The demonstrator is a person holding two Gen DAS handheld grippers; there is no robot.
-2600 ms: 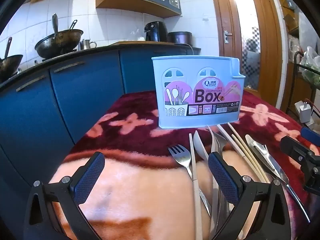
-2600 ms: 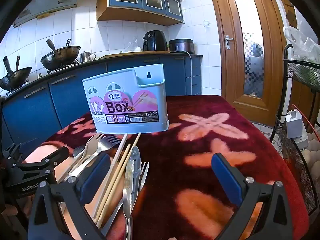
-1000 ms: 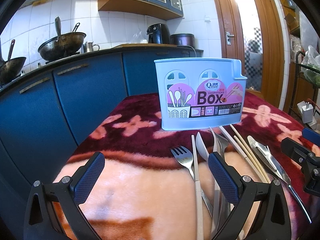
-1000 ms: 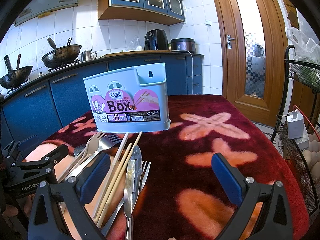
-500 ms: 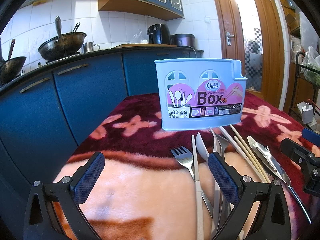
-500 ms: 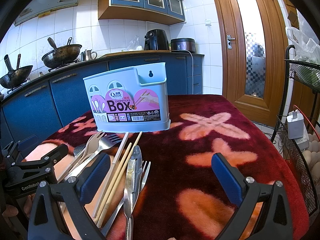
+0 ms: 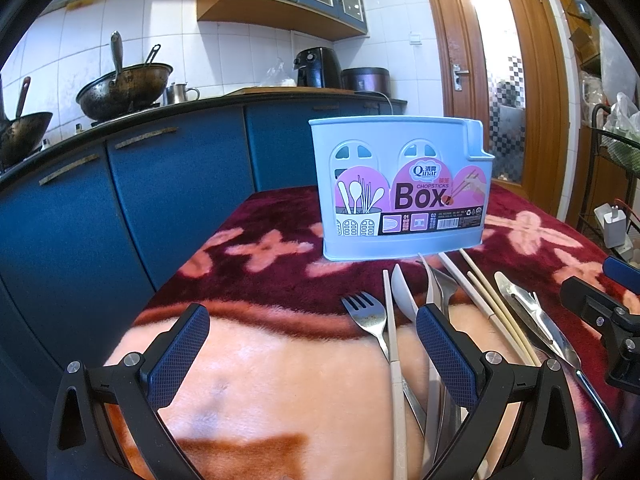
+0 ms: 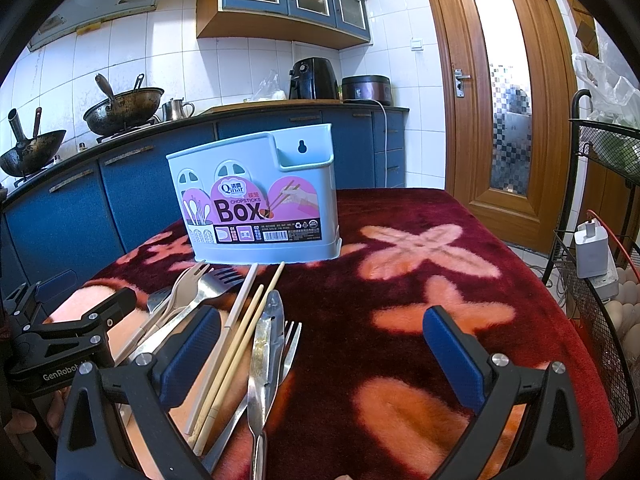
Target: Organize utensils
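Holding both tools spread wide and empty, your left tool [image 7: 312, 344] and right tool [image 8: 320, 344] hover near the utensils [image 8: 240, 320], which lie loose on the worktop [image 8: 440, 280] just before the upright holder [image 8: 260, 208].

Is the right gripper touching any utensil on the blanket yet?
Cannot tell. In the right wrist view the right gripper is open, but its left finger overlaps the cutlery, hiding any gap.

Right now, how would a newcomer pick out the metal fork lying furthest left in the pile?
Find the pale blue chopsticks box on the red blanket. Utensils fan out before it; the metal fork is leftmost, tines toward the box, beside a beige handle.
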